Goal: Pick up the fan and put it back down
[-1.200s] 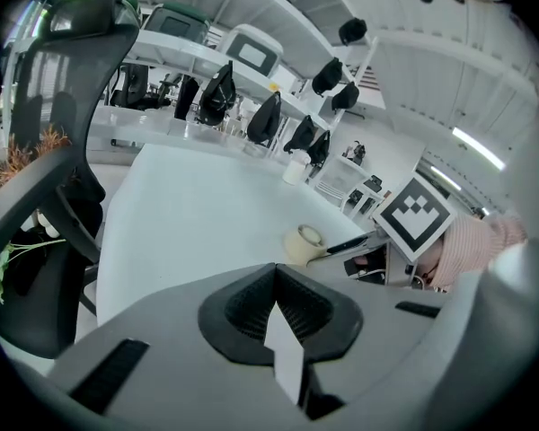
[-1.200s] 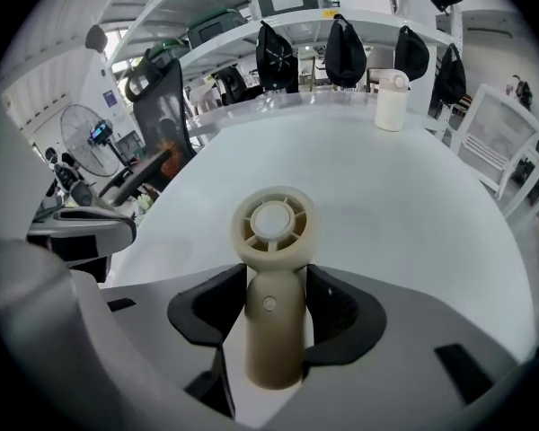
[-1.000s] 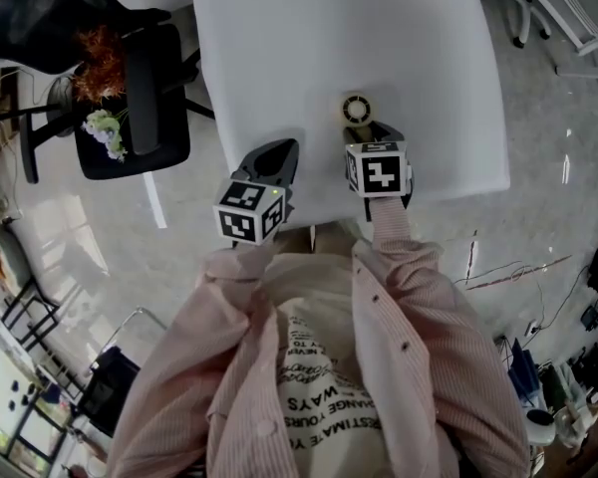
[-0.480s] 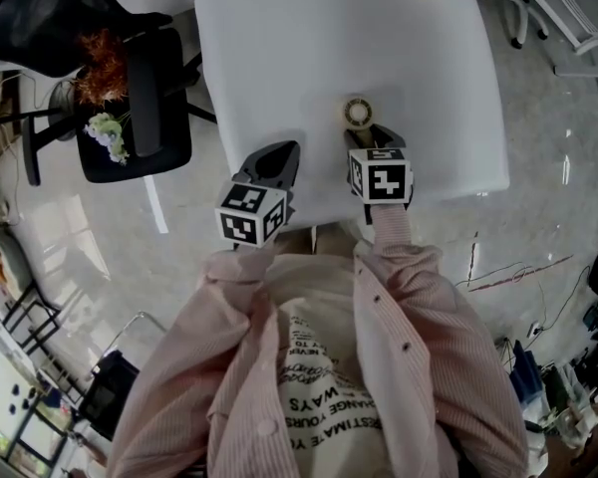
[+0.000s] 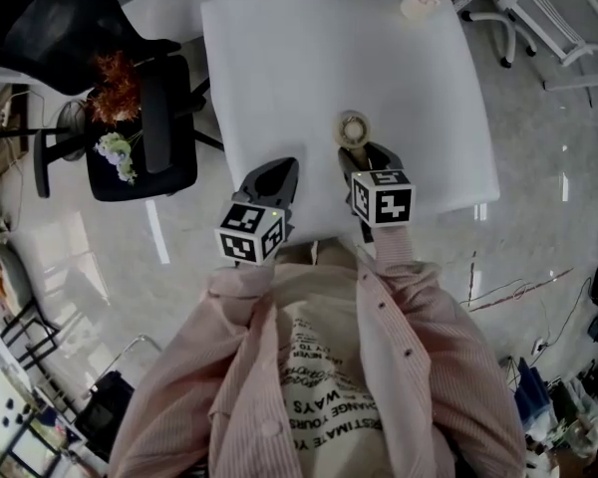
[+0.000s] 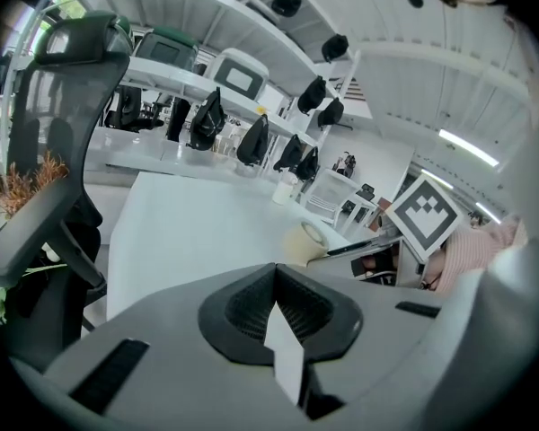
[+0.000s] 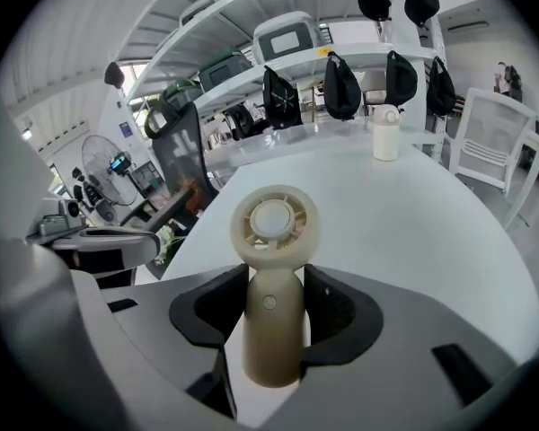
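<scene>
Cream plastic fan point(image 7: 274, 224), round head, clamped in right gripper point(image 7: 271, 285); left gripper point(image 6: 276, 281) closed.

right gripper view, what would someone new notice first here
The cream fan stands out, its handle clamped in the right gripper over the near edge of the white table. Beside it the left gripper is shut and empty. In the head view, a black chair holding flowers sits left of the table.
</scene>
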`<control>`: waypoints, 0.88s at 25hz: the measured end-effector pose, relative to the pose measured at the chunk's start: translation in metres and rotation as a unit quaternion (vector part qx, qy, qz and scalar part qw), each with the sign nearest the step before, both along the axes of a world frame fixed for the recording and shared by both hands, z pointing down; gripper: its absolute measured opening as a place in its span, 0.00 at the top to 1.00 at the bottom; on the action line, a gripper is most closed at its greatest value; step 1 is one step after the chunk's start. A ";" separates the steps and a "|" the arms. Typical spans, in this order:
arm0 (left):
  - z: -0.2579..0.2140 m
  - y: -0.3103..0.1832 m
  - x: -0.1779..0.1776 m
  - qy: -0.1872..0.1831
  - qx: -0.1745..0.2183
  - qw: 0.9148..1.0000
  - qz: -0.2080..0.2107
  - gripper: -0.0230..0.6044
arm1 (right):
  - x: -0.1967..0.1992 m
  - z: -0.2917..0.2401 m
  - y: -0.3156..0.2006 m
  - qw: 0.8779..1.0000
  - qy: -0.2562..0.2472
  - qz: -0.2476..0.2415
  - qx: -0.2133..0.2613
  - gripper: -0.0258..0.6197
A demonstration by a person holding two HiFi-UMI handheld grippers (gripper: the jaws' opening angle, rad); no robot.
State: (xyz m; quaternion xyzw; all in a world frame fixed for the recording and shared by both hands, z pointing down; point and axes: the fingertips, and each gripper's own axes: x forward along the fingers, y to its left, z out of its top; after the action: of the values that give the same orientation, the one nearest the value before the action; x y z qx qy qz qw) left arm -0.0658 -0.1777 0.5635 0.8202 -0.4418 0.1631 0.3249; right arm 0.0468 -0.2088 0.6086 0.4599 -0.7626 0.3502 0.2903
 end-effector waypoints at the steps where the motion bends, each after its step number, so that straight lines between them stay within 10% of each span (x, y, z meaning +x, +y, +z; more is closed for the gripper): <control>1: -0.005 -0.001 0.000 0.001 0.007 1.000 -0.001 0.96 | 0.000 -0.007 -0.001 1.000 -0.005 0.000 0.006 0.67; 22: -0.103 -0.014 -0.014 0.009 0.134 0.991 -0.007 0.96 | 0.022 -0.142 -0.021 0.985 -0.085 0.031 0.149 0.67</control>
State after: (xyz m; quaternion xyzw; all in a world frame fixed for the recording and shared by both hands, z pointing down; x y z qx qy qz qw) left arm -0.0796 -0.1914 0.4607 0.8548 -0.4624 0.0928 0.2169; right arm 0.0689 -0.2296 0.4666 0.4896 -0.8139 0.2792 0.1414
